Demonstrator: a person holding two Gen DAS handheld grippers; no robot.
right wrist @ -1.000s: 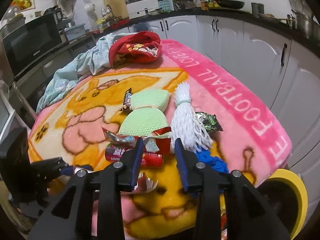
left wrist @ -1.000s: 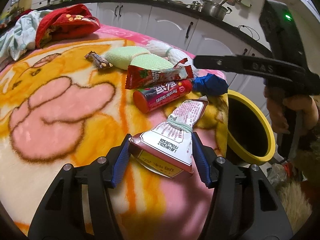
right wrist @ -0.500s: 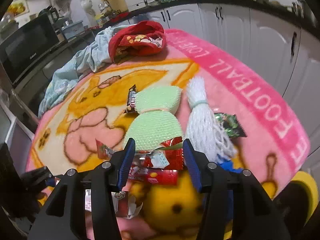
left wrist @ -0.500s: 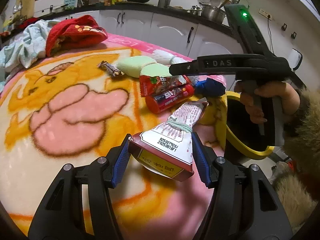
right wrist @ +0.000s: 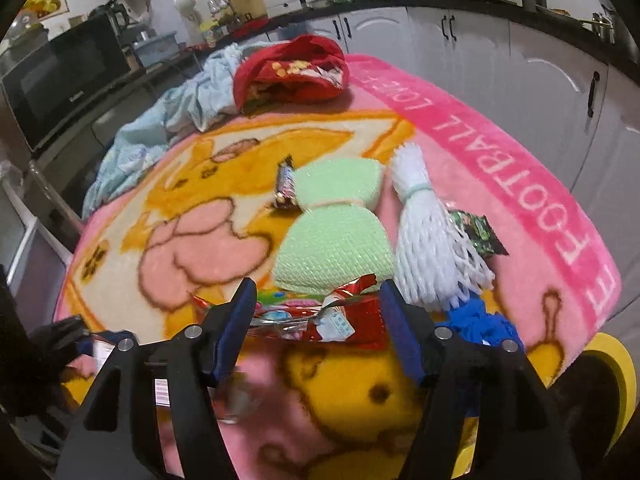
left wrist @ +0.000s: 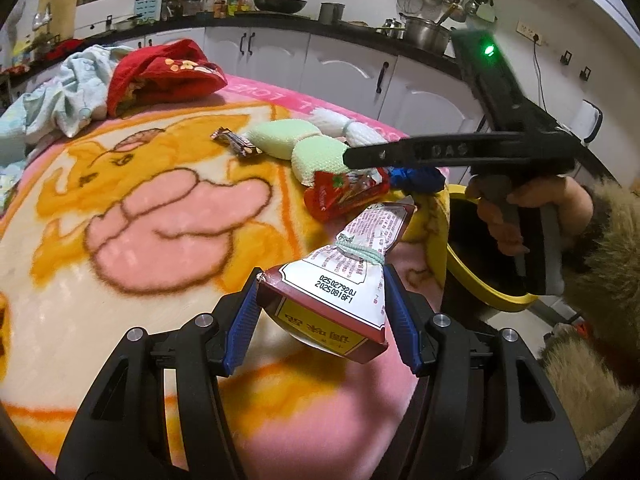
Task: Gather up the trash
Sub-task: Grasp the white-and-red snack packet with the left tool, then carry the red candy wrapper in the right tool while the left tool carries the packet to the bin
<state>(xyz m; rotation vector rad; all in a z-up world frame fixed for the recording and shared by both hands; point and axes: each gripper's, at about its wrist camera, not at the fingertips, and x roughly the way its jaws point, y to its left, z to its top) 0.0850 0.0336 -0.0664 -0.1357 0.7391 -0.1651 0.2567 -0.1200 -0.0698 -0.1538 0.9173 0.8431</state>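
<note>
Kitchen setting: white cabinets [left wrist: 344, 68] under a dark counter with pans. A pink and yellow cartoon blanket [left wrist: 120, 240] covers the table. The left gripper [left wrist: 320, 312] pinches a tied packet [left wrist: 340, 292], lifted clear of the blanket near the yellow-rimmed bin [left wrist: 472, 280]. The right gripper [right wrist: 318, 328], jaws spread and just opening, straddles a red wrapper [right wrist: 344, 320] without touching. Sponge [right wrist: 336, 236], white netting [right wrist: 432, 248] and candy bar [right wrist: 286, 190] lie beyond.
</note>
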